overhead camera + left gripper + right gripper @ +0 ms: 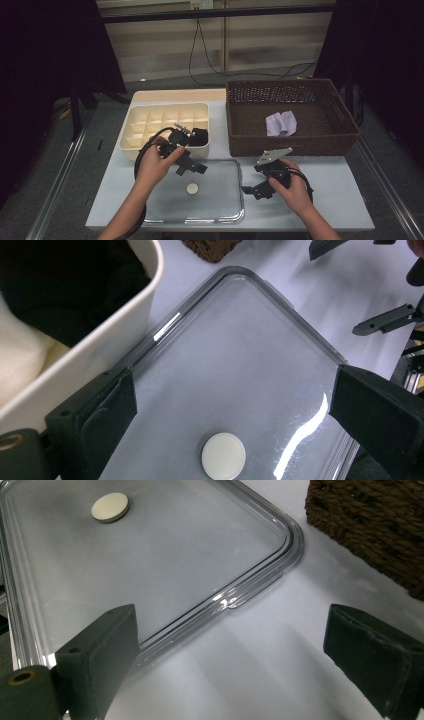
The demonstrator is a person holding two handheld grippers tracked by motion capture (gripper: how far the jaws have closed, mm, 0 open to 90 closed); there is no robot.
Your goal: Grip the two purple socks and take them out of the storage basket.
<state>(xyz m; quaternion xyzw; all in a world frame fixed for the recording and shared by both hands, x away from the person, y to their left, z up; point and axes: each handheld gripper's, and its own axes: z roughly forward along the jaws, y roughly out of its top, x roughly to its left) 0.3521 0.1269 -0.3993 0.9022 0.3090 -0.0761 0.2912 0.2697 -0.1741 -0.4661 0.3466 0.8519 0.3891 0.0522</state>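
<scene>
A small cream round disc (192, 188) lies flat on a clear plastic tray (220, 210) at the front of the table. My left gripper (192, 169) hovers open over the tray's far left part, just behind the disc (223, 455), with nothing between its jaws. My right gripper (257, 192) stands open at the tray's right rim (250, 592), low over the white table, empty; the disc (110, 507) lies far off to its left. A pale lilac cloth (281, 123) lies in the brown wicker basket (320, 142).
A cream compartment box (132, 147) stands behind the tray on the left, its wall (95, 352) close to my left gripper. The wicker basket's corner (370, 525) is near my right gripper. Cables hang behind the table.
</scene>
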